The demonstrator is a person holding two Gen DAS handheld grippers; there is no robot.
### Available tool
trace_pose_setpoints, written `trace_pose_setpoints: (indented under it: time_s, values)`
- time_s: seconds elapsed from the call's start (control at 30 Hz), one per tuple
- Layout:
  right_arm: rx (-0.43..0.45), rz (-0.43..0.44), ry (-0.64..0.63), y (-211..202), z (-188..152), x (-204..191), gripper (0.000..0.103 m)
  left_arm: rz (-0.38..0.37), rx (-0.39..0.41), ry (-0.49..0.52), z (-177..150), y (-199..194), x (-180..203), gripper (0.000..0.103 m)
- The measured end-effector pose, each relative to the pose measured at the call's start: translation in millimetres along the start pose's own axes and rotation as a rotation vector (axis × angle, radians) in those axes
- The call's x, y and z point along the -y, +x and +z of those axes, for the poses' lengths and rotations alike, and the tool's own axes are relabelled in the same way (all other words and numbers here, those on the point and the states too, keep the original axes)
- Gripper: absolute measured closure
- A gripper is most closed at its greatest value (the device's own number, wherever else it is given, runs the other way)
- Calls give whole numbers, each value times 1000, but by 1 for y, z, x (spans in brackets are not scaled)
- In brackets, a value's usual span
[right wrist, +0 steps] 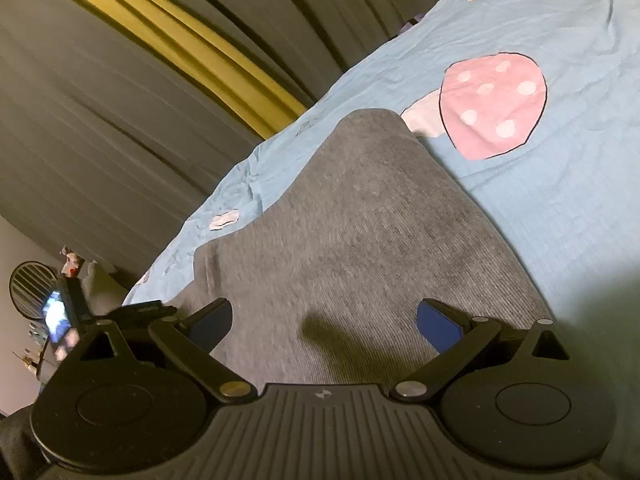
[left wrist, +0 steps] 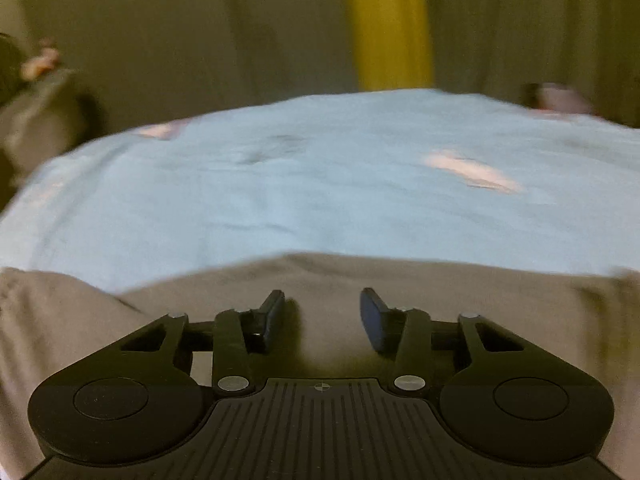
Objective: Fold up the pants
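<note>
Left wrist view: left gripper (left wrist: 322, 316) parted, empty, over grey pants (left wrist: 400, 280).
Right gripper (right wrist: 324, 320): spread wide, nothing held.
Pants: flat on blue sheet (right wrist: 560, 200).
Progress: seemingly part-folded; more folds likely.

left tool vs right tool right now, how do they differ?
Opening: the left tool has its jaws partly apart; the right tool has them spread much wider.
Framing: the left view is blurred, with the grey pants low in frame; the right view is sharp, pants filling the centre.
Shared: both hover over the pants on the blue sheet, gripping nothing.
</note>
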State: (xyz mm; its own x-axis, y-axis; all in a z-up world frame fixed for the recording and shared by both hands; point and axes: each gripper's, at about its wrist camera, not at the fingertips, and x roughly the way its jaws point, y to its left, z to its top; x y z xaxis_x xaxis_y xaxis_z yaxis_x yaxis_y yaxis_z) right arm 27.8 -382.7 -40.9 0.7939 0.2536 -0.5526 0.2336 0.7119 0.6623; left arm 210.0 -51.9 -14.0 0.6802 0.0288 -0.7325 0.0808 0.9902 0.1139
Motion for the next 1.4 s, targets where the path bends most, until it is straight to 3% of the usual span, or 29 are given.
trace_pose_setpoints:
  time_s: [0.03,0.1,0.2,0.33,0.43,0.47,0.53,0.6,0.77,0.83,0.93,0.97,1.0,1.03,1.4]
  values:
    - [1,-1,-2,0,0,0,4,-64,9,-8,-5,-14,4,45]
    - [3,3,4,0,1,0,4,-248,6,-33,-18,-42,16,20]
    - [6,10,17,-4,2,1,4,-458,-99,-87,-33,-48,34,19]
    - [34,-7,17,-16,0,-1,4,-633,-332,-193,-40,-18,48,26]
    - [68,-8,14,-25,-1,-1,4,-652,-359,-258,-40,-5,42,28]
    - [73,-3,12,-27,-1,-1,4,-658,-376,-290,-39,-3,39,34]
    - [68,-16,7,-26,0,-2,4,-664,-395,-311,-38,-2,36,55]
    - [57,-25,14,-25,0,-1,4,-639,-388,-271,-40,-7,39,79]
    - [74,-6,29,-28,1,0,4,-679,-320,-250,-46,-22,40,80]
    - [67,-7,20,-27,1,-2,4,-610,-356,-213,-48,-15,46,66]
    - [52,-17,0,-24,-1,-4,4,-602,-357,-231,-49,-11,50,58]
    - [50,-19,-6,-23,-1,-5,4,-593,-360,-239,-47,-11,53,59]
    - [51,-20,-13,-24,-1,-6,4,-577,-350,-237,-46,-13,55,82]
    - [55,-18,-19,-24,-1,-6,4,-582,-341,-225,-45,-14,58,84]
    - [65,-40,-74,-25,-2,-11,4,-593,-254,-197,-25,-53,46,86]
